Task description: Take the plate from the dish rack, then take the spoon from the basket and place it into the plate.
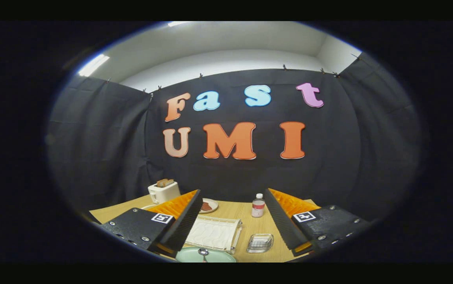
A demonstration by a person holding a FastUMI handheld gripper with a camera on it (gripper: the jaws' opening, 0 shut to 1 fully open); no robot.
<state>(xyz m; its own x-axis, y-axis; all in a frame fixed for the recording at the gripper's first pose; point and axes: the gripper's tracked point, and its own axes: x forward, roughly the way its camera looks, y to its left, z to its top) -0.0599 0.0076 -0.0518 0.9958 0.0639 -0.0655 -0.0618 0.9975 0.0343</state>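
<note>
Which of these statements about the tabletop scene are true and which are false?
1. A metal spoon lies in the pale green round plate. True.
2. The gripper is shut on the spoon. False: its fingers stand apart, holding nothing.
3. A small clear plastic bottle with a white cap stands upright on the wooden table. True.
4. The white toaster holds no bread. False: toast sticks out of its top.
5. The clear glass dish sits inside the white dish rack. False: it sits beside the rack.
</note>
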